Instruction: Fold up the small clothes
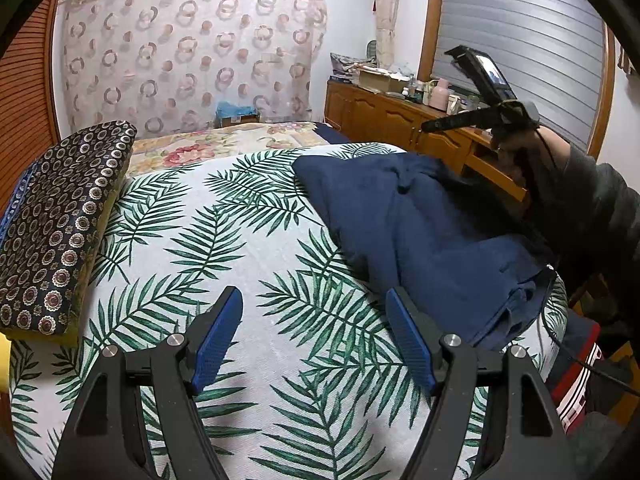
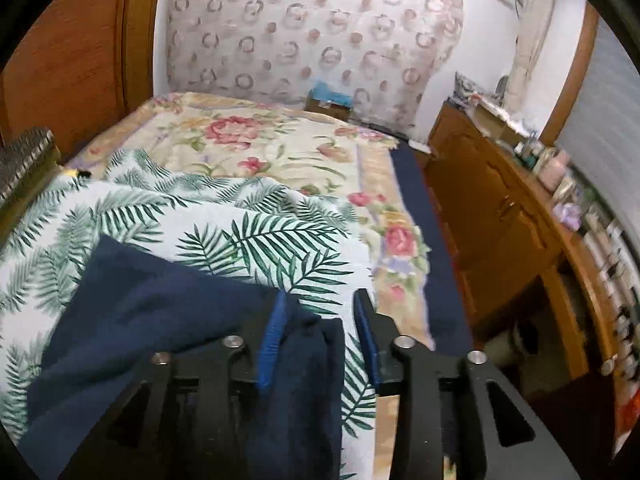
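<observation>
On the palm-leaf bedspread (image 1: 248,248) a rumpled navy garment (image 1: 420,216) lies near its right edge, the left gripper (image 1: 316,340) hovering beside it with jaws wide apart, the right gripper (image 2: 320,332) parted around a fold.

Both views were evenly lit by soft indoor light, with no hard glare. The left wrist view was sharp; faint shadows lay under the navy garment (image 1: 420,232) at four o'clock. The right wrist view was softer, with motion blur smearing the wooden dresser (image 2: 520,232) around three o'clock. Fisheye distortion bent straight lines outward, and black vignetting filled every corner.
</observation>
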### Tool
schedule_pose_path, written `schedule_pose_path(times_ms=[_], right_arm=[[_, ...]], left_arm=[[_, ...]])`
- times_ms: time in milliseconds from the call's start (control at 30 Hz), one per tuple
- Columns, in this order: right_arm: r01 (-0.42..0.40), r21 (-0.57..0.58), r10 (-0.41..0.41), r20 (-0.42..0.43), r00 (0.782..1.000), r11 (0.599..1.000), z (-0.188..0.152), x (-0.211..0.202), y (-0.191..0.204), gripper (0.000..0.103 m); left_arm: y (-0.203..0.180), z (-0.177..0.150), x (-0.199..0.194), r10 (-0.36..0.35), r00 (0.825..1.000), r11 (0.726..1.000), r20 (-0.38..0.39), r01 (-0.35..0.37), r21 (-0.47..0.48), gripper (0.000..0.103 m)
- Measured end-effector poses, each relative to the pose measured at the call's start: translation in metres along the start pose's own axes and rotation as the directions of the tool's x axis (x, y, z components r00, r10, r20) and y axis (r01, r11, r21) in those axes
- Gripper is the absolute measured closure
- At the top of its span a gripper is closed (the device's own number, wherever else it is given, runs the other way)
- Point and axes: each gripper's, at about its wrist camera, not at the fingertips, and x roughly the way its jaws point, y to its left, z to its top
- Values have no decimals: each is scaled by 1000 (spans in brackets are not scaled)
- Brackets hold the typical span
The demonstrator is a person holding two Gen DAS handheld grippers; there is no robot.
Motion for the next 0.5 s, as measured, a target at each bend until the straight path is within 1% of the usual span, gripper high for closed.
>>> schedule_pose_path(times_ms=[67, 233, 333, 367, 400, 500], right_arm=[[-40, 24, 40, 12, 999, 999, -3, -6, -1, 63], [-137, 0, 137, 11, 990, 991, -21, -6, 4, 63], [-169, -5, 169, -16, 986, 986, -30, 7, 2, 63], [-182, -2, 182, -26, 983, 983, -34, 10, 0, 67], [-189, -2, 188, -33, 982, 982, -37, 14, 2, 69], [-203, -5, 203, -38, 978, 979, -40, 15, -1, 69]], left_arm=[[-2, 0, 2, -4, 1000, 1000, -4, 4, 4, 28], [-10, -1, 8, -20, 1000, 1000, -20, 21, 15, 28], [-16, -1, 13, -36, 999, 999, -34, 37, 18, 28], [-17, 0, 15, -39, 998, 999, -40, 40, 20, 28], [-20, -1, 17, -41, 998, 999, -46, 42, 24, 28], [-26, -2, 20, -52, 997, 998, -61, 55, 36, 28]])
